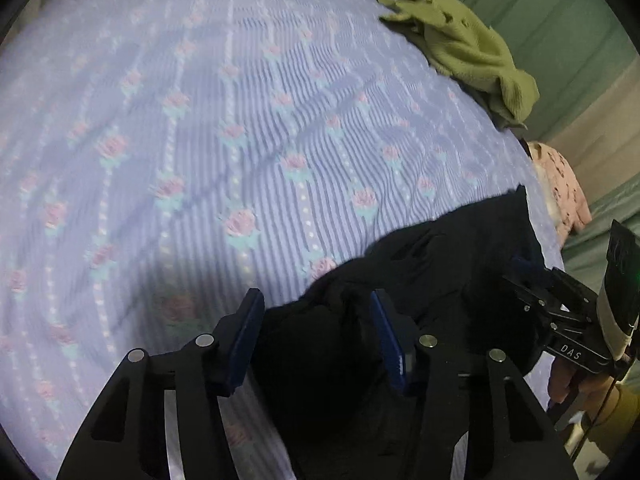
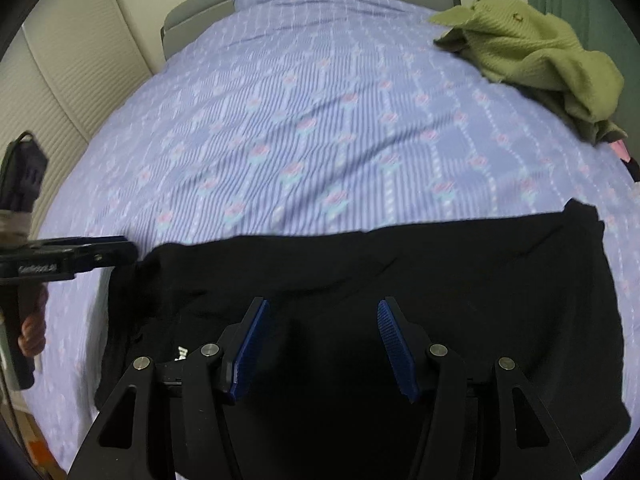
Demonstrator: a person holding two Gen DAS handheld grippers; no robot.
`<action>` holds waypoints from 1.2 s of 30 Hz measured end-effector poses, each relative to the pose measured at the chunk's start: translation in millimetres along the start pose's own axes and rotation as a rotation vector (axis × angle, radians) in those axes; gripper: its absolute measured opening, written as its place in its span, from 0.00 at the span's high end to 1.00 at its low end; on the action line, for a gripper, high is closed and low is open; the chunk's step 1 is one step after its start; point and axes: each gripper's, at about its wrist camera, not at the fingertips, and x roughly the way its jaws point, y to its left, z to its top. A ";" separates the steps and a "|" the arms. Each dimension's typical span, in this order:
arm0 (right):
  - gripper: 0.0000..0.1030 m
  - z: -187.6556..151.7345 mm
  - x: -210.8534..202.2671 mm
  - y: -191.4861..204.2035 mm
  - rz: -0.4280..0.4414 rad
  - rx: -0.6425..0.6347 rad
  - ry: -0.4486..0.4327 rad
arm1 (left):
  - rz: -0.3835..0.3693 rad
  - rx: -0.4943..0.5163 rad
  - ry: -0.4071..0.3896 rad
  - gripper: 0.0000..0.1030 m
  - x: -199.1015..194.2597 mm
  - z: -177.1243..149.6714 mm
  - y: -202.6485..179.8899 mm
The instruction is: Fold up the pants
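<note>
Black pants (image 2: 400, 280) near bedspread (image 2: 300, 120) edge, both grippers spread.

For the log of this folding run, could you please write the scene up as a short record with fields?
surface: bed with a lilac rose-print sheet
garment: black pants, lying spread across the near edge of the bed
left gripper: jaws open, over the pants' left end
right gripper: jaws open, above the middle of the pants
other clothes: green knit sweater at the far right of the bed; pink patterned garment at the right edge
fold state: cannot tell
</note>
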 end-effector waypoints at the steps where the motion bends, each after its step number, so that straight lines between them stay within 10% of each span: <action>1: 0.44 -0.9 1.7 2.4 0.000 -0.003 0.005 | 0.007 0.013 0.017 0.49 4.5 -1.6 -1.3; 7: 0.44 -3.7 3.7 12.0 -0.011 -0.021 0.005 | 0.115 0.171 0.041 0.75 10.5 -8.9 -20.2; 14: 0.44 17.6 32.3 17.8 -0.023 -0.044 0.029 | 0.193 0.161 -0.019 0.82 4.8 0.4 -24.2; 19: 0.44 32.7 45.7 13.8 -0.042 -0.037 0.056 | 0.264 0.140 0.015 0.67 7.7 -3.7 -25.3; 24: 0.44 13.8 -27.1 -6.2 -0.075 -0.038 -0.097 | 0.372 0.149 -0.205 0.44 -57.4 -27.8 -55.4; 36: 0.44 -116.3 -157.8 -184.5 -0.342 0.293 -0.075 | 0.238 0.303 -0.172 0.44 -26.9 -119.8 -234.1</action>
